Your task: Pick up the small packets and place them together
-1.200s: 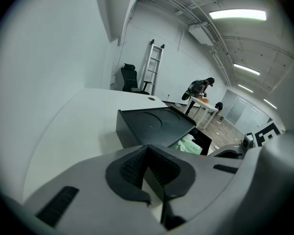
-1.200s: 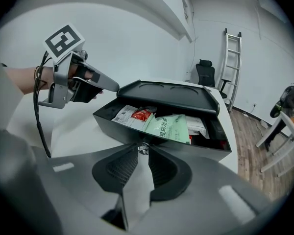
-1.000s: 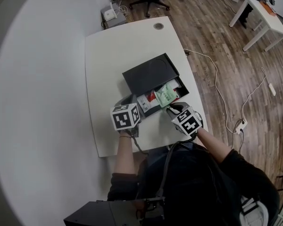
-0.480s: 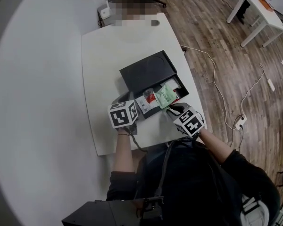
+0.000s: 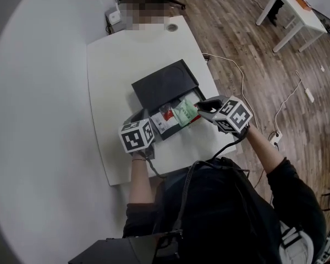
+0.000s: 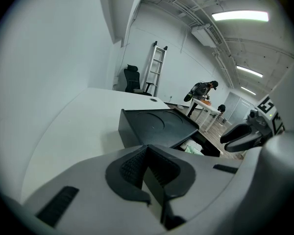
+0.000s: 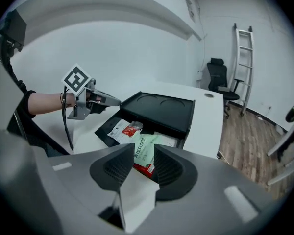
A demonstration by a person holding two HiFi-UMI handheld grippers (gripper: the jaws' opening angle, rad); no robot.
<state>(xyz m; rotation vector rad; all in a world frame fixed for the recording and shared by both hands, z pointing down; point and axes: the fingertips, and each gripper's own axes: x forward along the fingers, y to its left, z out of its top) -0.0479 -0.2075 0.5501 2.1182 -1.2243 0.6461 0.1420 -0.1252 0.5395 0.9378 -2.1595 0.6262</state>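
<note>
A black box stands on the white table with its drawer pulled out toward me. In the drawer a green packet lies on a red one, beside a white-and-red packet. My right gripper hovers at the drawer's right side, its jaws opening. The green packet shows through their gap, and the pads do not press on it. My left gripper is shut and empty by the drawer's left front corner.
The table's front edge is close below the drawer. A cable hole sits at the far end of the table. On the wooden floor to the right lie a cable and a white desk. A ladder and an office chair stand by the wall.
My right gripper has swung from the drawer's front to its right side, and its jaws stand wider. The green packet has stayed in the drawer. The left gripper has barely moved.
</note>
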